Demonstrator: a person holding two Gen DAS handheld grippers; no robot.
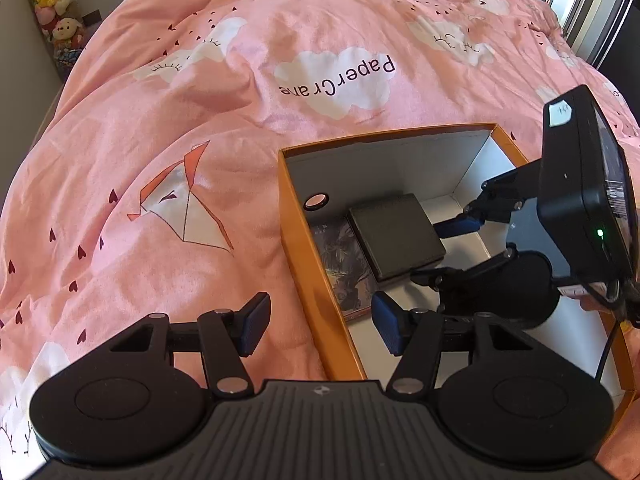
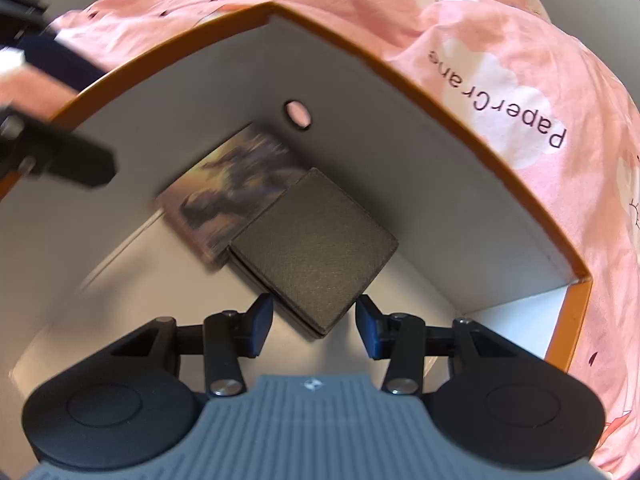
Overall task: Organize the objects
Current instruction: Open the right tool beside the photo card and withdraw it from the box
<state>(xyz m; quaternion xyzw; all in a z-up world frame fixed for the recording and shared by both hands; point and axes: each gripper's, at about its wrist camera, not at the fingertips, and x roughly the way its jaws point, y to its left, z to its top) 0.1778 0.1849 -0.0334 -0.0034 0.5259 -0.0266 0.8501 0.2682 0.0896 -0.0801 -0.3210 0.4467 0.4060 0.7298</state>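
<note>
The dark wallet (image 2: 316,248) lies on the floor of the orange box (image 2: 472,84), just ahead of the right hand-held gripper (image 2: 314,326), one corner pointing back into the gap between its blue pads (image 2: 262,320); its far edge overlaps or touches the picture-covered book (image 2: 236,180) lying beyond it, toward the box corner with the round finger hole. The right hand-held gripper is spread wide and holds nothing, the pads standing just clear of the wallet's corner on either side. The left hand-held gripper (image 1: 320,326) is likewise open and empty, straddling the near wall of the box (image 1: 304,248) from outside, above the pink bedspread (image 1: 160,120). If the step is to leave the wallet settled in the box, I judge the good way is to draw the right one straight back and up, keeping the pads apart so neither catches the corner and drags the wallet off the book. If it is to be nudged square, a pad should push flat against one edge, gently, since the box sits on soft bedding and may shift; the left one is well placed to steady that wall
</note>
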